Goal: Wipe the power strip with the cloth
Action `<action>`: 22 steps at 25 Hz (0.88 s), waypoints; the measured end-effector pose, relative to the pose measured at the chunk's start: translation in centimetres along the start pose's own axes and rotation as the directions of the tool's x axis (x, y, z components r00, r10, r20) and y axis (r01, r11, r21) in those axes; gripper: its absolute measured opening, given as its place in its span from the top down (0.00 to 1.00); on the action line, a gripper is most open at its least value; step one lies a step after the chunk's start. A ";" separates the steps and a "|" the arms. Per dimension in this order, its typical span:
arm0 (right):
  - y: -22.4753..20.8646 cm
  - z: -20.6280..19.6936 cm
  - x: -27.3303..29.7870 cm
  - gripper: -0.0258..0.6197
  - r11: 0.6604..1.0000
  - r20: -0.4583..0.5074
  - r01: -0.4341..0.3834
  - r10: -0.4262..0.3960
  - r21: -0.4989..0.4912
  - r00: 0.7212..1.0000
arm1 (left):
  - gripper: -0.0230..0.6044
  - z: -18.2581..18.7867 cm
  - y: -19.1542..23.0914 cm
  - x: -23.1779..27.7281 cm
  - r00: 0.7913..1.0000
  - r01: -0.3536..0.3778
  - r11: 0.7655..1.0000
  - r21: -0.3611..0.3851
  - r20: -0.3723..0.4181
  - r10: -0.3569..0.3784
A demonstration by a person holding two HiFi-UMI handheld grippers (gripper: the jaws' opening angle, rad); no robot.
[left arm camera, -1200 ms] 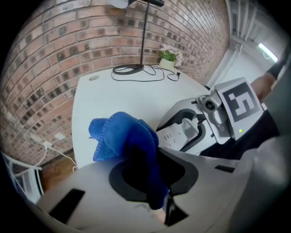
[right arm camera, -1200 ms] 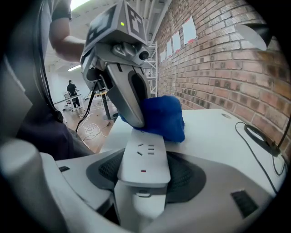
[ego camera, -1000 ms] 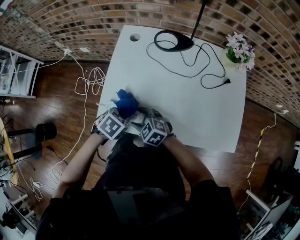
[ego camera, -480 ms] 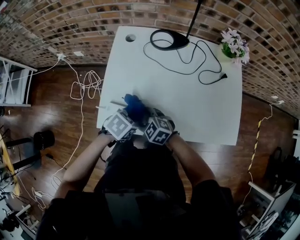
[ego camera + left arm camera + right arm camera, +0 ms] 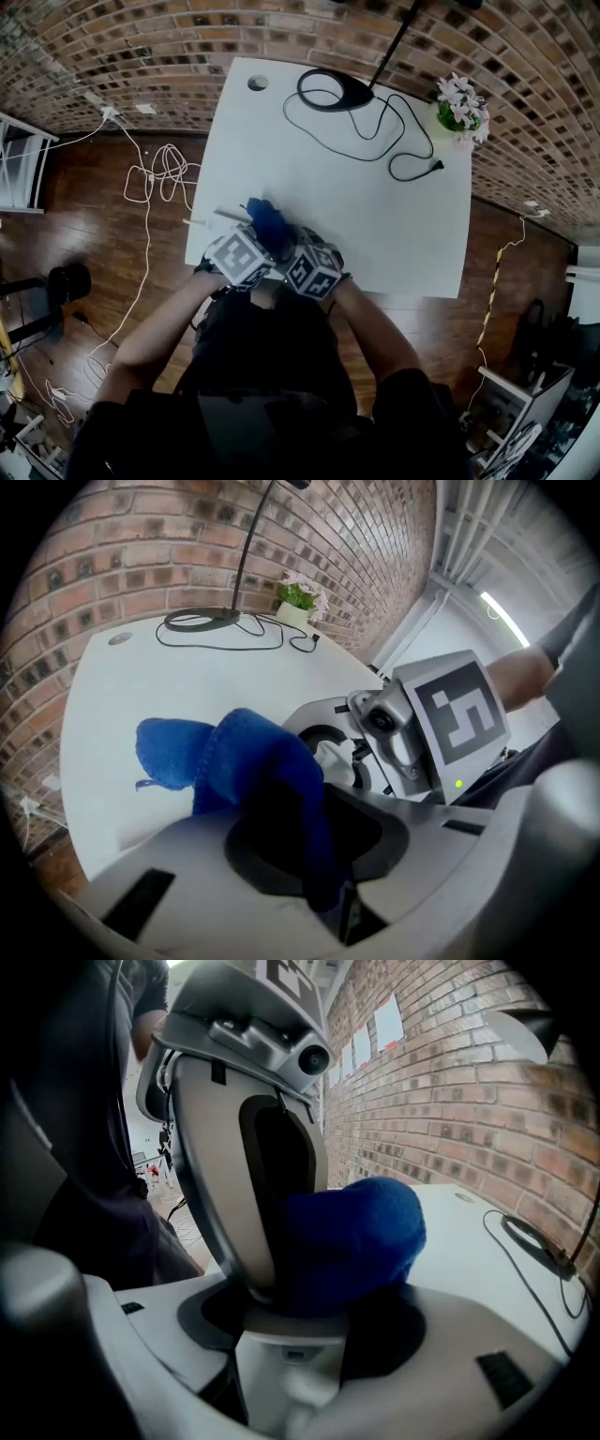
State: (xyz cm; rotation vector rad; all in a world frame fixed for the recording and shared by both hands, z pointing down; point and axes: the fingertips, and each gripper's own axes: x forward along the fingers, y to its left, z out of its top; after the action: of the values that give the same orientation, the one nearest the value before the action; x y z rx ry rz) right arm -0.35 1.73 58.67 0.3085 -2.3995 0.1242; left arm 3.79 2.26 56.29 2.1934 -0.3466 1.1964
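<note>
The left gripper point(image 5: 319, 878) had its jaws squeezed shut on a blue cloth point(image 5: 230, 761), and most of the cloth puffed out past the tips in a soft lump. The right gripper point(image 5: 291, 1330) had its jaws partly apart and closed on a white block, the power strip point(image 5: 289, 1372), which stuck out between them. In the right gripper view the cloth sat right on top of the power strip and touched it, with the left gripper leaning in from above. From the head view both grippers were close together at the near left edge of the white tabletop point(image 5: 356, 206), just in front of the person, and the cloth showed as a blue spot just past their marker cubes. Not much of the power strip could be seen from up there. Far across the tabletop lay a black lamp base point(image 5: 334, 91) with a black cord point(image 5: 408, 141) curling away from it, and a little pot of flowers point(image 5: 459, 101) stood at the far right corner. White cables point(image 5: 155, 178) lay on the wood floor to the left, and a brick wall stood behind
</note>
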 end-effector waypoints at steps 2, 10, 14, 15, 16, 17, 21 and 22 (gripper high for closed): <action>0.0 0.1 0.0 0.54 1.000 -0.002 -0.002 0.002 0.003 1.000 | 0.88 0.2 -0.2 0.0 0.999 0.034 0.999 -0.024 0.019 -0.033; 0.0 0.0 -0.1 0.54 1.000 -0.011 -0.005 0.005 0.015 1.000 | 0.88 0.7 -0.5 0.3 0.985 0.149 0.978 -0.144 0.104 -0.135; 0.0 -0.1 -0.1 0.54 1.000 -0.013 -0.007 0.007 0.016 1.000 | 0.88 0.9 -0.5 -0.2 0.948 0.284 0.922 -0.263 0.222 -0.228; 0.0 -0.1 -0.2 0.54 1.000 -0.013 -0.006 0.006 0.016 1.000 | 0.88 0.9 -0.5 -0.2 0.945 0.292 0.919 -0.265 0.230 -0.234; 0.0 0.0 -0.2 0.54 1.000 -0.013 -0.006 0.006 0.016 1.000 | 0.88 0.9 -0.5 -0.3 0.943 0.297 0.918 -0.263 0.234 -0.238; -0.1 0.0 -0.2 0.54 1.000 -0.013 -0.005 0.006 0.017 1.000 | 0.88 0.9 -0.4 -0.4 0.939 0.306 0.915 -0.264 0.240 -0.245; 0.0 0.1 -0.1 0.54 1.000 -0.014 -0.008 0.008 0.019 1.000 | 0.88 0.7 -0.3 -0.9 0.920 0.358 0.888 -0.288 0.271 -0.283; 0.0 0.1 -0.2 0.54 1.000 -0.014 -0.008 0.008 0.019 1.000 | 0.89 0.7 -0.3 -0.9 0.917 0.365 0.885 -0.289 0.274 -0.289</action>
State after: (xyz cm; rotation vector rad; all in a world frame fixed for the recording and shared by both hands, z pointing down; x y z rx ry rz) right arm -0.27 1.72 58.51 0.3059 -2.3869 0.1522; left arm 3.90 1.98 55.13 1.9857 -0.2337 0.6511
